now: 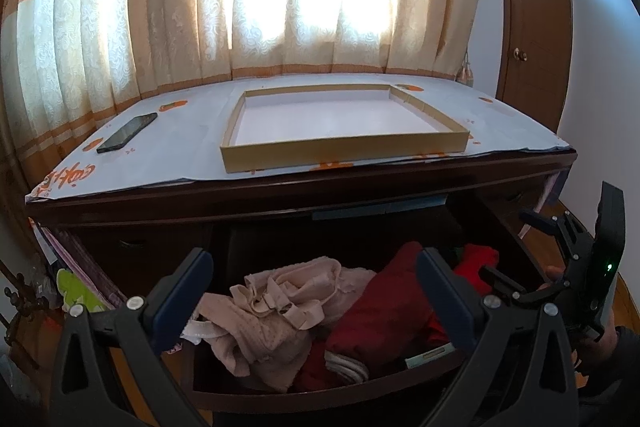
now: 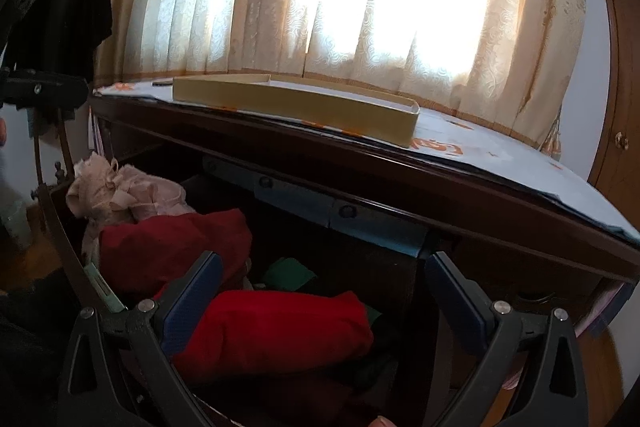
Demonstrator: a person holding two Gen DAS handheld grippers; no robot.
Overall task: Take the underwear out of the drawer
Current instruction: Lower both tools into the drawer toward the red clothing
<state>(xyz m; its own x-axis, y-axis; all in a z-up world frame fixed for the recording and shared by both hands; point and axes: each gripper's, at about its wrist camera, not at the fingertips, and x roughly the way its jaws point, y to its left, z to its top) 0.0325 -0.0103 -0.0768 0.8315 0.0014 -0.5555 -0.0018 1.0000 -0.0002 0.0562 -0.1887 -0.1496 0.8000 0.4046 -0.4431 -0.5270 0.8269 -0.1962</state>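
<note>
The left gripper (image 1: 316,291) hangs above the front of the open dark wooden drawer (image 1: 320,393), its two blue-padded fingers (image 1: 188,291) spread wide apart with nothing between them. Directly ahead of and below this gripper, a crumpled pile of pale pink lace underwear (image 1: 276,311) lies in the left half of the drawer. To the right of that pile, under the gripper's right finger, lies a dark red folded cloth bundle (image 1: 384,311), touching the pink pile. A brighter red garment (image 1: 478,261) sits just behind the dark red bundle.

The right gripper (image 2: 324,291) is held over the right part of the same drawer, its fingers likewise wide apart and clamped on nothing. Immediately below and ahead of it lies the brighter red garment (image 2: 280,331). Beyond and to the left of this gripper sits the dark red bundle (image 2: 172,247), and farther left again the pink underwear (image 2: 120,195), at the drawer's far left end. A small green cloth (image 2: 288,273) shows behind the red garment.

Above and beyond both grippers, the dark wooden desk top (image 1: 304,187) carries a white printed paper cover (image 1: 192,143), a shallow tan cardboard box lid (image 1: 344,147) and a black smartphone (image 1: 127,132). Cream and orange curtains (image 1: 160,7) hang behind the desk.
</note>
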